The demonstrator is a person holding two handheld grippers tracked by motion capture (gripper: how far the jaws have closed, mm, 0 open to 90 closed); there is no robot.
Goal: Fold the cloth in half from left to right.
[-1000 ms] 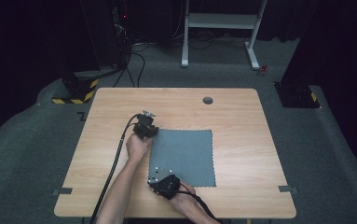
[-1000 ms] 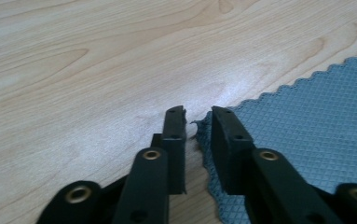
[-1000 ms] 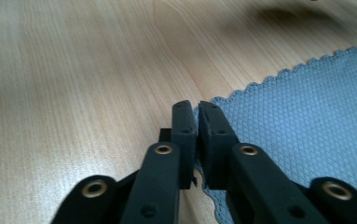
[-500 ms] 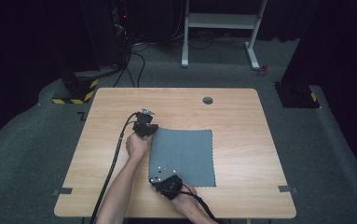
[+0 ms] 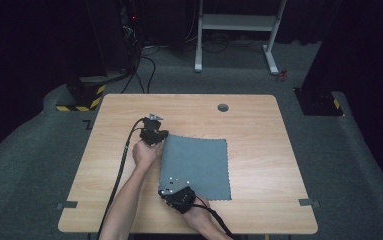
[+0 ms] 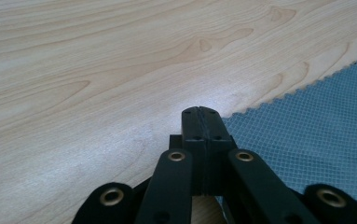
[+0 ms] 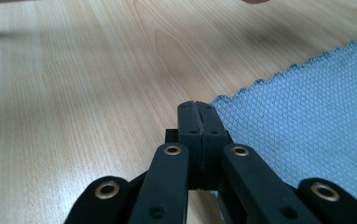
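Both black claws are clamped tight: the left claw [image 6: 199, 112] on the far-left corner and the right claw [image 7: 197, 108] on the near-left corner of the flat grey-blue zigzag-edged cloth [image 5: 196, 161], which lies mid-tabletop [image 5: 259, 125]. I judge either thin corner could slip free if lifted unevenly. No containers here.

The cloth [image 5: 196, 167] is a grey-blue square with a fine diamond weave and pinked, zigzag edges, lying spread flat on the table [image 5: 259, 130], a little toward the near side of its middle. Its left edge runs between the two hands: the far-left corner lies at the tip of the left gripper [image 6: 199, 112] and the near-left corner at the tip of the right gripper [image 7: 195, 106].
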